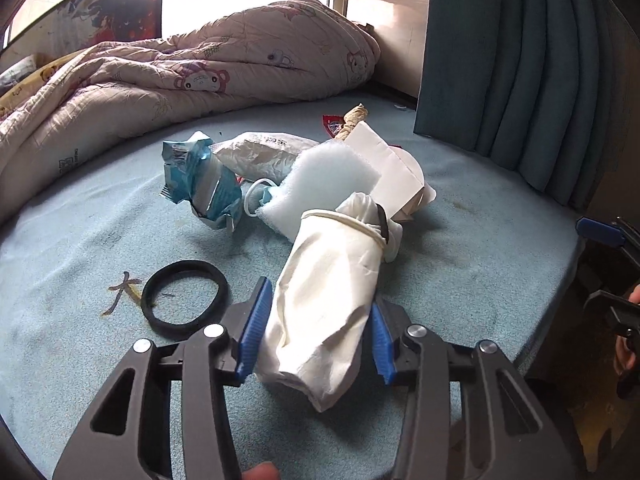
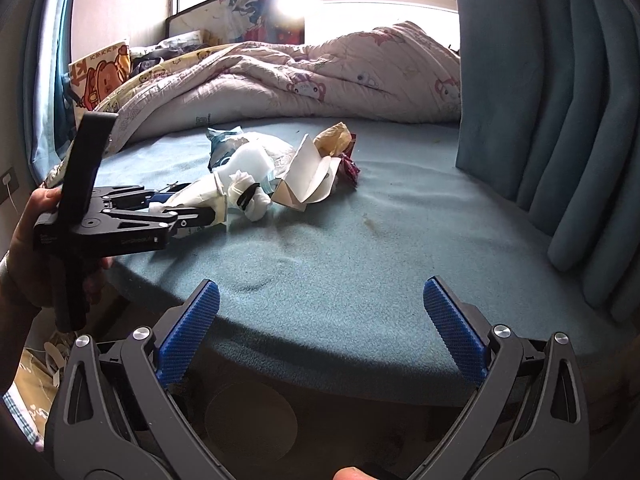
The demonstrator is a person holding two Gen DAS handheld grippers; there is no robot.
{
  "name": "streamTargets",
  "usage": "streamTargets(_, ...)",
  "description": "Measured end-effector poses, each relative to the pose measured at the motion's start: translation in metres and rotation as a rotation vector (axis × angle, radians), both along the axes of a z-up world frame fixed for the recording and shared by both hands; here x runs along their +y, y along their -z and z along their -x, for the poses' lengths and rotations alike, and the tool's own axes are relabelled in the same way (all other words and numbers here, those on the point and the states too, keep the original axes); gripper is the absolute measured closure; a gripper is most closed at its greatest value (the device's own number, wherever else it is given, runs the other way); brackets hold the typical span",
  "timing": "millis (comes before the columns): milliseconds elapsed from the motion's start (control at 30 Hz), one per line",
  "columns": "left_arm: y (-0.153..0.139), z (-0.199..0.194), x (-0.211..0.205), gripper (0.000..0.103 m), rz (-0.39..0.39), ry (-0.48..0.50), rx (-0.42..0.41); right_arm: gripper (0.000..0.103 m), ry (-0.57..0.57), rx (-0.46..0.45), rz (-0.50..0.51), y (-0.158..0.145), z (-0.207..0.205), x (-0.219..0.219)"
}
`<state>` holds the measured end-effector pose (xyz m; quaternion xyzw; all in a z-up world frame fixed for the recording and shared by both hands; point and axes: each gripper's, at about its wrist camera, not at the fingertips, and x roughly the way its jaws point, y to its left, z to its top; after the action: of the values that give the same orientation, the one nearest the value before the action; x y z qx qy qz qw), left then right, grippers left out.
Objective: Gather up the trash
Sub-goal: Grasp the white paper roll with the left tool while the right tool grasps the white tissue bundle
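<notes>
My left gripper (image 1: 316, 320) is shut on a white crumpled paper bundle (image 1: 328, 292) bound with a rubber band, on the blue bed sheet (image 1: 80, 248). Behind it lie a pile of trash: a blue-white wrapper (image 1: 200, 180), a white foam pad (image 1: 324, 180), a white plastic bag (image 1: 264, 154), a folded white card (image 1: 396, 172) and a red wrapper (image 1: 331, 125). My right gripper (image 2: 320, 312) is open and empty at the bed's near edge. The left gripper (image 2: 176, 216) with the bundle (image 2: 208, 196) shows at the left of the right wrist view, the pile (image 2: 304, 168) beyond it.
A black hair band (image 1: 186, 300) lies on the sheet left of the left gripper. A rumpled cartoon quilt (image 1: 180, 68) covers the far side of the bed. A teal curtain (image 1: 520, 60) hangs at the right. A paper bag (image 2: 32, 380) sits on the floor lower left.
</notes>
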<state>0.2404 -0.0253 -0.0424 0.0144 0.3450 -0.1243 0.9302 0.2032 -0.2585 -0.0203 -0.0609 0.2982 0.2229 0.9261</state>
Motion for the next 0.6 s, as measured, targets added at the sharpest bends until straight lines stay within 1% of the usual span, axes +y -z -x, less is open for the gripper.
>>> streamTargets(67, -0.003, 0.005, 0.013, 0.065, 0.031, -0.026, 0.005, 0.005, -0.018, 0.007, -0.002, 0.001, -0.01, 0.008)
streamTargets(100, -0.005, 0.008, 0.018, 0.065, 0.034, -0.032, 0.003, 0.005, -0.03, 0.009, -0.005, 0.001, -0.014, 0.013)
streamTargets(267, -0.017, 0.026, 0.037, 0.065, 0.022, -0.039, -0.014, 0.005, -0.083, 0.04, -0.008, 0.007, -0.036, 0.048)
streamTargets(433, -0.025, 0.043, 0.051, 0.065, -0.004, -0.054, -0.041, 0.005, -0.153, 0.119, -0.052, 0.014, -0.061, 0.083)
streamTargets(533, -0.026, 0.05, 0.058, 0.065, 0.005, -0.054, -0.047, 0.005, -0.177, 0.153, -0.063, 0.016, -0.076, 0.1)
streamTargets(600, -0.026, 0.052, 0.062, 0.065, 0.011, -0.051, -0.051, 0.005, -0.175, 0.168, -0.045, 0.017, -0.087, 0.109)
